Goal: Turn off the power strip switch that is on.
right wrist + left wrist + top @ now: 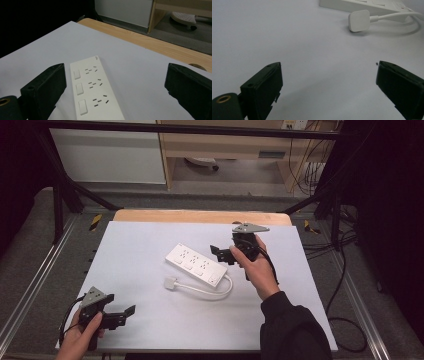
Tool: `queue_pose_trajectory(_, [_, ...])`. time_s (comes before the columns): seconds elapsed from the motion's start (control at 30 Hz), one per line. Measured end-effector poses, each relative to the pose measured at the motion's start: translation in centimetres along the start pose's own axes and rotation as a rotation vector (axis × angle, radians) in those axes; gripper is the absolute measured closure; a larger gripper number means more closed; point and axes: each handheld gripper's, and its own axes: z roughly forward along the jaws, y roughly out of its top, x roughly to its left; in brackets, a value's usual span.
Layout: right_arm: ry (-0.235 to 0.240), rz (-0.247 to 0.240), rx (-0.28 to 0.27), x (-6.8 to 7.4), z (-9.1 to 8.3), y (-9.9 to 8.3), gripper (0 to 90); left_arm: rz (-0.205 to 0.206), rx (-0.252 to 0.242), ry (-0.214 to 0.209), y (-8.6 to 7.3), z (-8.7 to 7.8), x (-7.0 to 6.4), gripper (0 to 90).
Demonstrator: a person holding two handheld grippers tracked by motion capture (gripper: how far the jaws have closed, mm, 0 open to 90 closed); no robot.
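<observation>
Both tongs gape wide and hold nothing. The right tongs (220, 253) hover just beside the white power strip (196, 264) mid-counter (135, 245); the left tongs (127, 314) sit well apart, near the front edge.

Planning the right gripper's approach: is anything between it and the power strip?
Nothing visible. The right gripper hangs open beside the power strip, with bare white table around it.

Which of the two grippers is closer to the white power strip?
The right gripper: it hovers just beside the power strip, at its far right edge. The left gripper sits apart, near the table's front left corner.
</observation>
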Motion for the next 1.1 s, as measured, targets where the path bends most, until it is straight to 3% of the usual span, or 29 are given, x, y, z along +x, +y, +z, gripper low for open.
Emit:
queue_pose_trajectory(0.33, [-0.032,-0.013,0.004,-1.4,-2.2,-0.7,3.7,0.002,0.002,0.001,0.0,0.0,0.0,7.2])
queue_pose_trajectory(0.7, [-0.077,0.003,-0.029,-3.3,-4.7,-1.9,4.0,0.002,0.002,0.005,0.0,0.0,0.0,7.2])
queue_pose_trajectory(1.1, [-0.102,0.056,-0.075,-5.6,-7.6,-4.1,3.6,0.004,0.004,0.003,0.0,0.0,0.0,7.1])
